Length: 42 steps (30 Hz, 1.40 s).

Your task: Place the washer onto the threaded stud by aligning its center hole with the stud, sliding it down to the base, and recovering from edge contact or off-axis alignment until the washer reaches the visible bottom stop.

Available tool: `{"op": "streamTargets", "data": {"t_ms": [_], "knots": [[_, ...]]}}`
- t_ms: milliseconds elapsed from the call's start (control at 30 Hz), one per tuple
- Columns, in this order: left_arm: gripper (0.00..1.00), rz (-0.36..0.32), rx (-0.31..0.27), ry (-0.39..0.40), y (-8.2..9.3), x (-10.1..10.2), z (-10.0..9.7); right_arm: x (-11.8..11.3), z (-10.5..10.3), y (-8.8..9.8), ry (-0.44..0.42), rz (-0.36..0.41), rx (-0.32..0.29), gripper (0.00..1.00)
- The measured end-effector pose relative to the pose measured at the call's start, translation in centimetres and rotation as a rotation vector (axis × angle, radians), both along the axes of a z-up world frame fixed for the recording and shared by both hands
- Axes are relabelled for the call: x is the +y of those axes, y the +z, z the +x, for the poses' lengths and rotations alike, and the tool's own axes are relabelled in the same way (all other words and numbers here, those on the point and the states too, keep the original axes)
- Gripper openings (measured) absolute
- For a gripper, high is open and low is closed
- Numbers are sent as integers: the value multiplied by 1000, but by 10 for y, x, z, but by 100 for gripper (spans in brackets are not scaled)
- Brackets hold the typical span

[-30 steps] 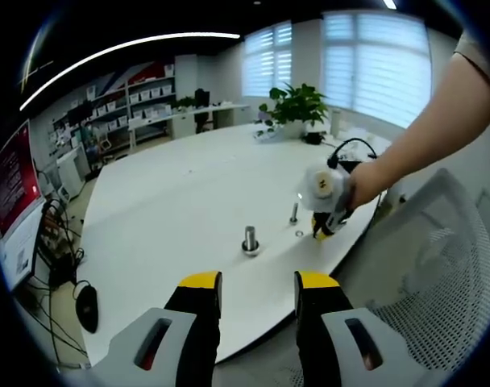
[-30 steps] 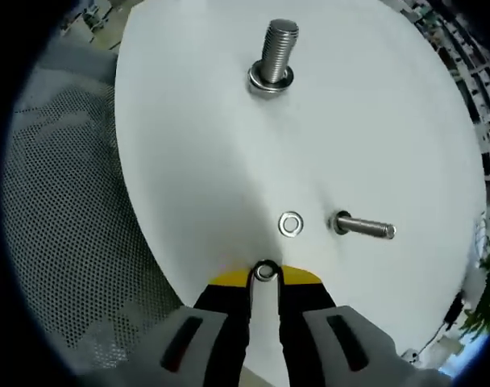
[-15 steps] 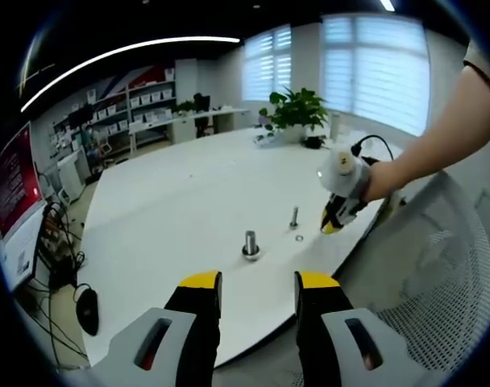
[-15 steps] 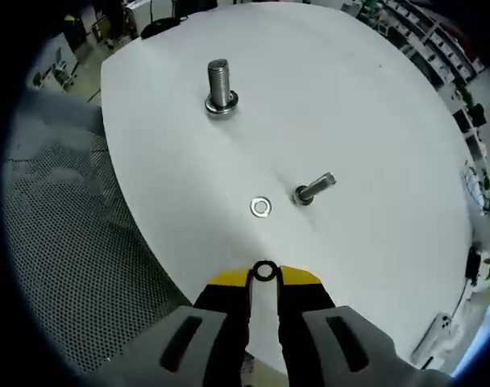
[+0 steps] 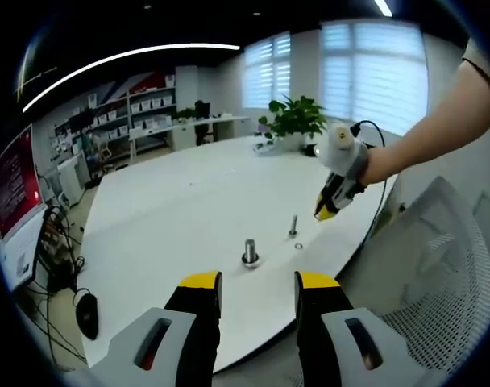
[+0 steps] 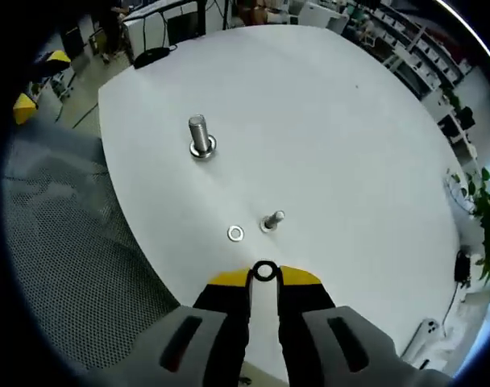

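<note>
My right gripper [image 6: 264, 278] is shut on a small steel washer [image 6: 264, 271] held on edge at its yellow tips, high above the white table [image 6: 325, 121]. Below it stands a thin threaded stud [image 6: 272, 220] with a second washer [image 6: 235, 234] lying flat beside it. A thicker stud [image 6: 200, 135] with a washer at its base stands farther off. In the left gripper view my left gripper [image 5: 257, 284] is open and empty, off the table's near edge. There the right gripper [image 5: 325, 214] hangs above and right of the thin stud [image 5: 293, 225], near the thick stud [image 5: 250, 251].
A mesh chair [image 6: 60, 266] sits close to the table edge under the right gripper. A potted plant [image 5: 295, 113] and a cable [image 5: 382, 201] are at the table's far side. Desks, shelves and a screen [image 5: 15, 185] line the room's left.
The right gripper has lifted well up from the table with the washer still pinched, so the studs look smaller and farther. The left gripper has stayed put.
</note>
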<state>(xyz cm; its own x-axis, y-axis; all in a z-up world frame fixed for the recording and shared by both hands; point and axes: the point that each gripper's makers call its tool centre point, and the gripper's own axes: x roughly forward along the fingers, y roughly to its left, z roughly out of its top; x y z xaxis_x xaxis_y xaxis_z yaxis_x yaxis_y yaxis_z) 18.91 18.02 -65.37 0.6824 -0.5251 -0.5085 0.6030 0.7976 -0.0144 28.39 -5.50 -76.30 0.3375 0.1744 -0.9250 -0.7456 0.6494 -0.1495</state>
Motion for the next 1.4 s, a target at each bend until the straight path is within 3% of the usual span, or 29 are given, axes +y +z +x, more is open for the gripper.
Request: {"op": "streamTargets", "data": {"t_ms": [167,600,900,1200,1400], "knots": [[34,-5,-5,6,1,1,1,2,5,6,-36,35,-18,14],[34,-1,0,5,0,1,1,28,28,6,22,42,-38,14],[33,1,5,-2,-1,0,0,28,31,-13,68,-19,1,14],[33,2,10,-8,-2,-1,-1,28,37,-21,83,-38,0,14],[33,1,10,-6,-2,-1,0,29,37,-30,97,-55,30,14]]}}
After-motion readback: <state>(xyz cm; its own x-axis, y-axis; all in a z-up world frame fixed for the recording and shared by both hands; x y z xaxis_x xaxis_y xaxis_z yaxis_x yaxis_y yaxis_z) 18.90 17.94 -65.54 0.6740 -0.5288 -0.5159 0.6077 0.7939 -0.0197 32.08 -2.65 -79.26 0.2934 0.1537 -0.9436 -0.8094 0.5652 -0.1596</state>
